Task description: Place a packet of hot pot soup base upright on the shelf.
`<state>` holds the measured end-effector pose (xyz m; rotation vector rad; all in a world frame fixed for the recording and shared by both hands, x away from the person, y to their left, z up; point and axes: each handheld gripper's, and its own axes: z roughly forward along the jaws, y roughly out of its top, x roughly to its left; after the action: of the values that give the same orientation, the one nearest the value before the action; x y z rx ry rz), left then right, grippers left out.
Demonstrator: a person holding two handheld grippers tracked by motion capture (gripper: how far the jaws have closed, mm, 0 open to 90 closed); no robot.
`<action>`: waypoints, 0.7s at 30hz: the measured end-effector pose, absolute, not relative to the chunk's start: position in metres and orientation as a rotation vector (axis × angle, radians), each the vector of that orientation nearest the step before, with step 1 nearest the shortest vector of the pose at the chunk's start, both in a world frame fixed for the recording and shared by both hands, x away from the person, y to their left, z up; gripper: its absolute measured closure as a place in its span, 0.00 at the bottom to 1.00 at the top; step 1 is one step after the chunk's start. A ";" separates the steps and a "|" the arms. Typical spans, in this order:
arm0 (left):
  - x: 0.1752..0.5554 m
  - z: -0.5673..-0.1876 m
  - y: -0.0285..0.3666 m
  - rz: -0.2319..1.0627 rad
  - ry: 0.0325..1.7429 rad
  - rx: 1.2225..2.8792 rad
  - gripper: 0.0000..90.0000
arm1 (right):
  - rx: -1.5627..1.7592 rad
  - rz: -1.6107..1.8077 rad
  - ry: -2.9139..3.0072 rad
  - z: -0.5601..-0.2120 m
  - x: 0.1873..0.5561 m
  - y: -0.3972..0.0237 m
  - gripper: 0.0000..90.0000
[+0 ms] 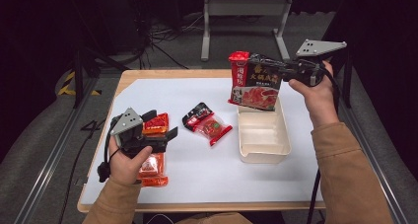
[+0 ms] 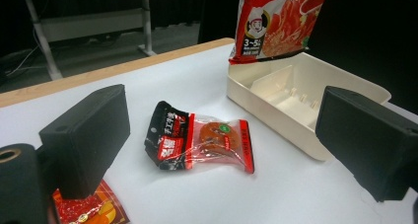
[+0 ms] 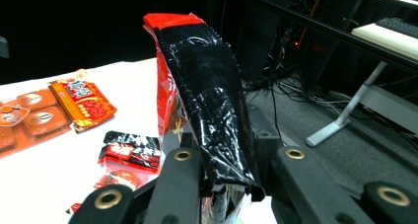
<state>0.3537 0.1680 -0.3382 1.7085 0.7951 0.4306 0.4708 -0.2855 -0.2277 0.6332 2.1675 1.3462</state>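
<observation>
Hanging above the far end of the cream tray [image 1: 263,152], the large red-and-black pouch [image 1: 255,81] was clamped in the right tongs [image 1: 288,72], which gripped it by its right edge and held it roughly upright. The pouch's lower edge stood just over the tray's far rim; whether it touched the rim could not be told. In the right gripper view the pouch [image 3: 207,100] rose between the two black jaws, pinched near its bottom. The tray sat on the white tabletop [image 1: 197,174] toward the right side, and in the left gripper view its inner dividers [image 2: 291,93] were visible.

The left tongs [image 1: 160,130] stood apart with nothing between them, held low over the left part of the tabletop and pointing toward the middle. Under and just behind them lay an orange-red packet [image 1: 154,165]. A smaller black-and-red sachet [image 1: 207,124] with a clear window lay flat between the left tongs and the tray, touching neither. In the left gripper view this sachet [image 2: 199,142] lay ahead, in the gap between the wide jaws.
</observation>
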 end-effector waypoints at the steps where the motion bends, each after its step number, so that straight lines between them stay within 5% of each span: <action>1: 0.354 -0.338 0.168 0.426 0.797 1.710 0.08 | 0.637 1.346 2.166 -0.229 0.472 -0.287 0.87; 21: 0.356 -0.342 0.166 0.438 0.803 1.721 0.07 | 0.653 1.344 2.124 -0.252 0.488 -0.306 0.87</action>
<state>0.3559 0.1662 -0.3418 1.7211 0.8033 0.4378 0.4878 -0.3063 -0.2524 0.6534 2.1244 1.3440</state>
